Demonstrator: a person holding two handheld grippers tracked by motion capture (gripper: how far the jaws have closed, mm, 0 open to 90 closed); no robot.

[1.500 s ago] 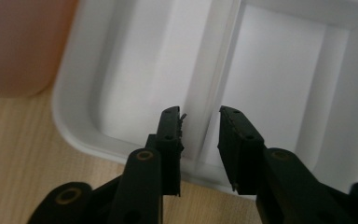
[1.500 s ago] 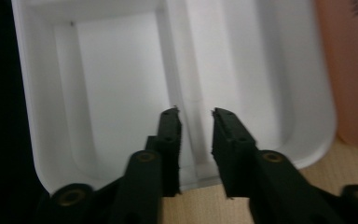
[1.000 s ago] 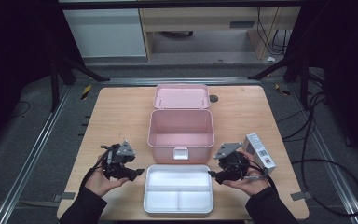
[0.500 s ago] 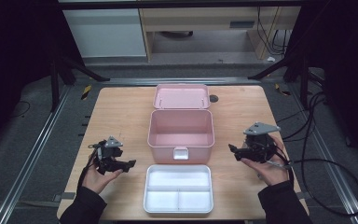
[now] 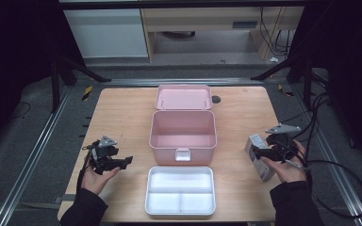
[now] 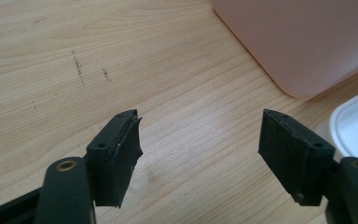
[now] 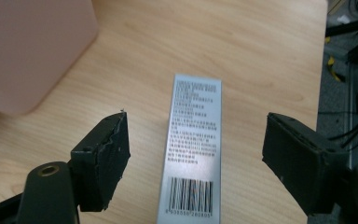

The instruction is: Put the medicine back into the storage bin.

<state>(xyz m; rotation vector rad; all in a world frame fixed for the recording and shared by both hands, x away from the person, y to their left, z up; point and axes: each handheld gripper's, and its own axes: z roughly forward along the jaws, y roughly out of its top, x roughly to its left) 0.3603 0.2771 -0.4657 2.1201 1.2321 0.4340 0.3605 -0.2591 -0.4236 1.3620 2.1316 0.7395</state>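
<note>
Silver rectangular carton with printed text lies flat on the wooden table, near the right edge and well right of the open pink plastic box. In the right gripper view it lies lengthwise between the two black jaws of the right gripper, with a clear gap on either side: the pads do not touch it. Those jaws have just been opening and now stand wide apart over the carton. In the high view the right gripper sits over the carton, held in the person's right hand.

Writing on the carton's upper face is a block of small dark print, too fine to read. Below it is a black barcode with a row of digits beneath, which I cannot make out for certain. No brand name can be read.

Left gripper also has its jaws wide apart, having just been opening, with nothing between them but bare wood. A corner of the pink box lies ahead of it, and the rim of the white divided plastic tray shows at the right. In the high view the left gripper is held by the left hand, left of the tray.
</note>
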